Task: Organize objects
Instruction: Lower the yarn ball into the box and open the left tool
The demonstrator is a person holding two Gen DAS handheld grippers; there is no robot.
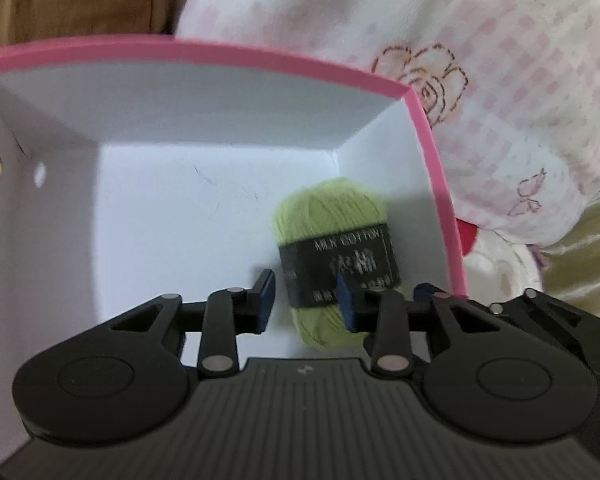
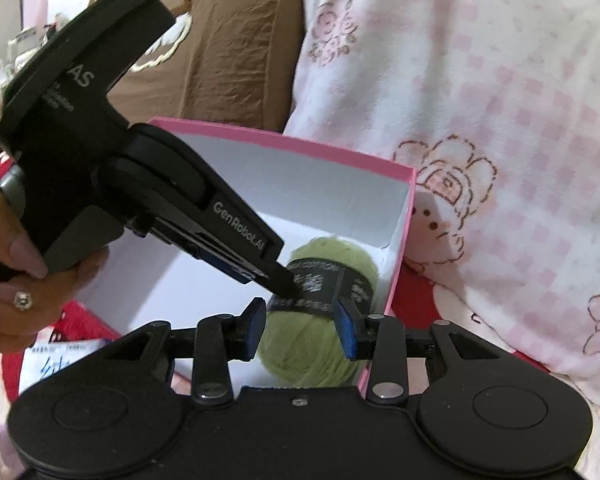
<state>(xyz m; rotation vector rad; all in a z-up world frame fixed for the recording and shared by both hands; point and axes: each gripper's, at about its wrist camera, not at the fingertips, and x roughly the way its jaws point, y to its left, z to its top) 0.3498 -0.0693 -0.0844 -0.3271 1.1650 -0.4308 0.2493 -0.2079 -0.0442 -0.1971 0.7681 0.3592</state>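
A light green yarn ball (image 1: 332,216) with a black "MILK COTTON" label lies in the right part of a white box with a pink rim (image 1: 228,52). My left gripper (image 1: 306,300) is open inside the box, its fingers just short of the yarn. In the right wrist view the yarn (image 2: 312,352) sits between the blue pads of my right gripper (image 2: 302,330), which is open around it above the box (image 2: 284,140). The left gripper's tip (image 2: 284,284) touches the yarn's label from the left.
A pink-and-white patterned blanket (image 2: 480,100) lies behind and right of the box. A brown cushion (image 2: 228,40) is at the back left. A red cloth (image 2: 420,292) and papers (image 2: 64,356) lie beside the box.
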